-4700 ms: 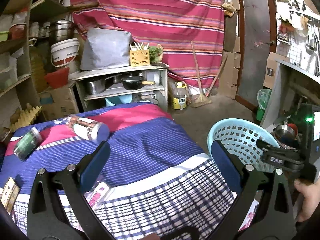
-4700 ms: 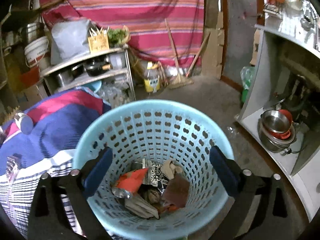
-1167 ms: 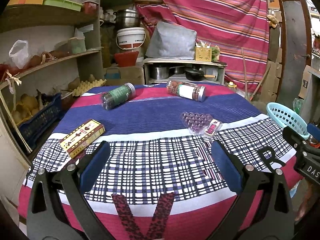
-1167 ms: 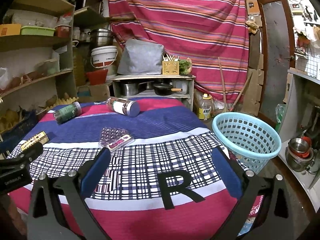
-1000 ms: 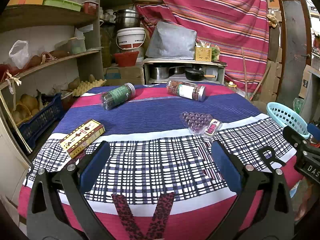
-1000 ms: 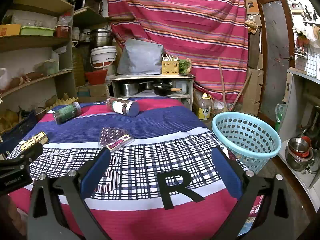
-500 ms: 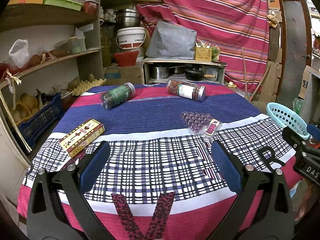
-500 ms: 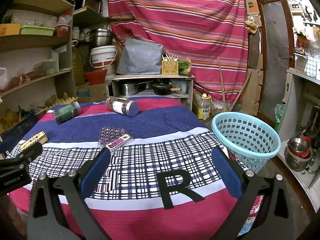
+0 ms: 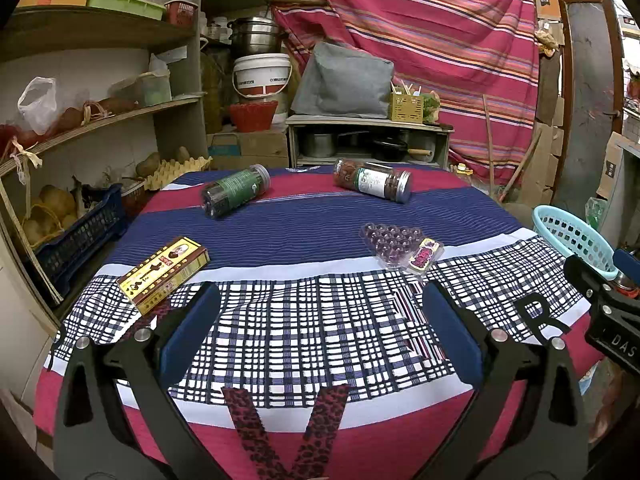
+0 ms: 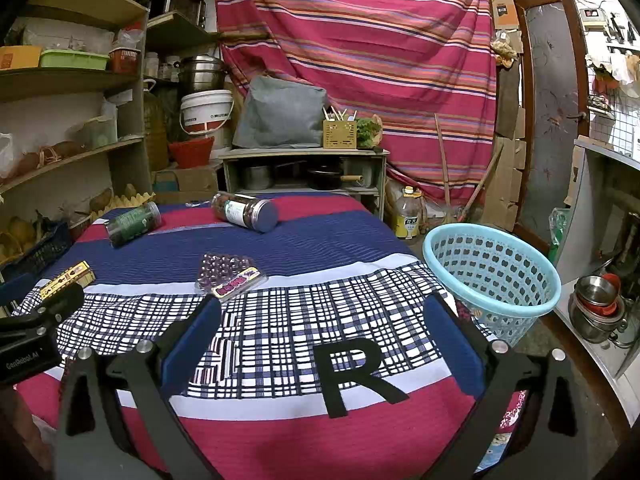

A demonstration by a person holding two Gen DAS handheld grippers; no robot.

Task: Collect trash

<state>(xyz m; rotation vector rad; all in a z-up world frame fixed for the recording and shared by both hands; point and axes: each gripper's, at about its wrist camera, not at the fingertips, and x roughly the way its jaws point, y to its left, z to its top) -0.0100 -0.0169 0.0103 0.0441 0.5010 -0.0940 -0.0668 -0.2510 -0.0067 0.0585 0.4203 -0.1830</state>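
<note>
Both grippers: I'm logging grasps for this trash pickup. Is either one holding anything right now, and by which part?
Nothing is held. The left gripper and right gripper are both open and empty above the tablecloth.

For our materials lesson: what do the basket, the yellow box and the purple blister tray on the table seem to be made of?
Basket: light blue moulded plastic, matte, judging by its regular punched holes and smooth rim.
Yellow box: probably printed cardboard, with sharp folded edges and a slight sheen.
Blister tray: clear glossy thin plastic, apparently; domed pockets catch highlights.
</note>
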